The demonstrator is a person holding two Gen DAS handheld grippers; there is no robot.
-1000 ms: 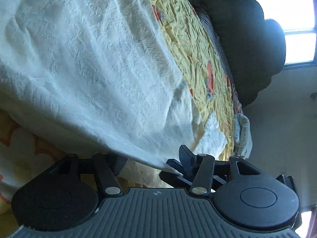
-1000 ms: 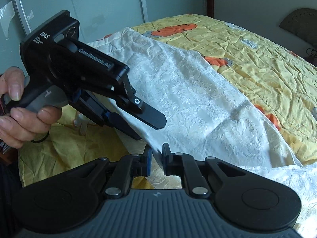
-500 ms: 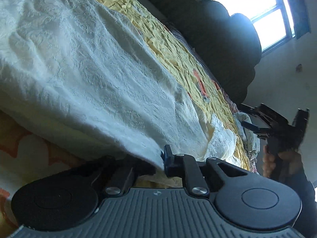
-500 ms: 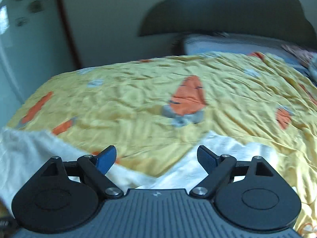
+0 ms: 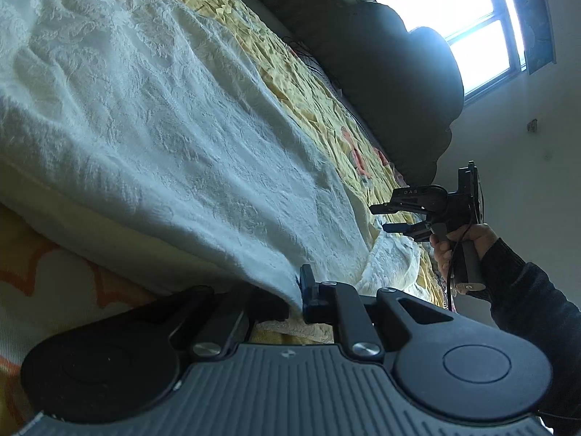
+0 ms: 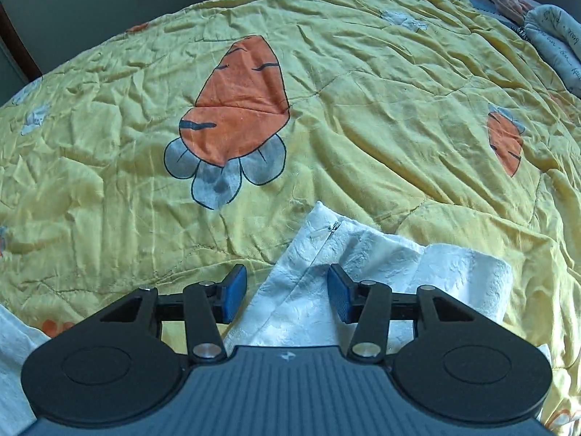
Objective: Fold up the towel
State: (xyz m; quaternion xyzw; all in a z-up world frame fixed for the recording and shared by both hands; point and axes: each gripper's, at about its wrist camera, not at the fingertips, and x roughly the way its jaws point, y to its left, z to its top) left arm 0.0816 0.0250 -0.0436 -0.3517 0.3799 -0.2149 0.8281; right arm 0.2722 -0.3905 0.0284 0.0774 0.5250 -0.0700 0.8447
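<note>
Left tongs (image 5: 297,299) clench the towel (image 5: 163,138) edge; right tongs (image 6: 287,296), released, hover over its 6 o'clock corner on the bed (image 6: 363,72).

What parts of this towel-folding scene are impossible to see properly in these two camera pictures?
- Left wrist view: the left gripper is shut on the white towel; cloth covers one finger, so the pinched edge is hidden.
- Left wrist view: the towel's far end runs off the frame's top and left edges.
- Right wrist view: the open right gripper hovers over a towel corner; its body hides the cloth beneath.
- Right wrist view: the writing on the grey bedding is too small to read.
</note>
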